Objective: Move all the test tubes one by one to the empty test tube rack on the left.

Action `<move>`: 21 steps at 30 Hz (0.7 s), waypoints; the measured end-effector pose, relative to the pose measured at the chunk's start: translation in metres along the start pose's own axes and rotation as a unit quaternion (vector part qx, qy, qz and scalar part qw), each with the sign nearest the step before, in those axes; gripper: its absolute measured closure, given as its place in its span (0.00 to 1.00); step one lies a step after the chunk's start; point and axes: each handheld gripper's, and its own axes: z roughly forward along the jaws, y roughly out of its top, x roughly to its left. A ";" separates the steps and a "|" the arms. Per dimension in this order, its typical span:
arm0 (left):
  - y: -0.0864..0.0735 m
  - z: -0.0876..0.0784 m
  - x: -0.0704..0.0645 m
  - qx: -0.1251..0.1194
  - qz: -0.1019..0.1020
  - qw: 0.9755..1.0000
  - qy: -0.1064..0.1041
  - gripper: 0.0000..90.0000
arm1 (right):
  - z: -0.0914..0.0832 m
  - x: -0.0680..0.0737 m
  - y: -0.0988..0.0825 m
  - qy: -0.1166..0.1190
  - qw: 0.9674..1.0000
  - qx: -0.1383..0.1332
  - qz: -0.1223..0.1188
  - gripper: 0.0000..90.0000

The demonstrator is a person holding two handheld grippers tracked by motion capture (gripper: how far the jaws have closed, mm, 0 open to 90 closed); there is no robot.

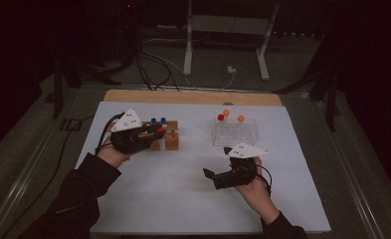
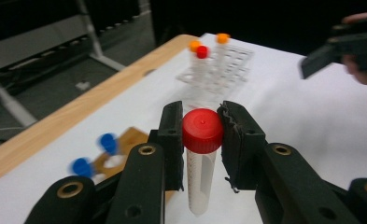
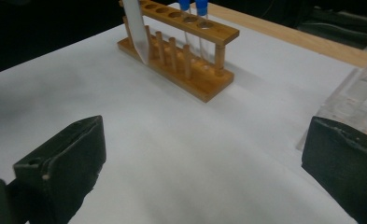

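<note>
Clearly the left tongs point(image 2: 201, 140) pinch the red-capped tube point(image 2: 201, 158) by its cap alone, lifted above the wooden rack point(image 1: 165, 137) — the smooth body hangs free, so a quick swing toward the clear rack point(image 1: 235, 132) could twist it loose. Right tongs point(image 3: 204, 172) stand spread and empty over the tabletop point(image 1: 183, 194), too far off to catch it.

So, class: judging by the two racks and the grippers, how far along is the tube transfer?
Done: three tubes, two orange-capped and one red-capped, stand in the clear rack. In hand: the left gripper is shut on a red-capped tube, lifted free; the right gripper is open and empty. Left: two blue-capped tubes remain in the wooden rack.
</note>
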 end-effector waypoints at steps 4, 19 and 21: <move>0.001 -0.009 0.012 -0.004 -0.005 1.000 0.026 0.80 | -0.001 -0.001 0.000 0.005 1.000 -0.004 0.002 0.00; 0.002 -0.006 0.059 -0.026 -0.042 0.993 0.110 0.80 | -0.004 -0.005 0.000 0.003 1.000 -0.012 0.008 0.00; 0.000 -0.002 0.063 -0.026 -0.046 0.992 0.118 0.80 | -0.004 -0.005 0.000 0.001 1.000 -0.013 0.008 0.00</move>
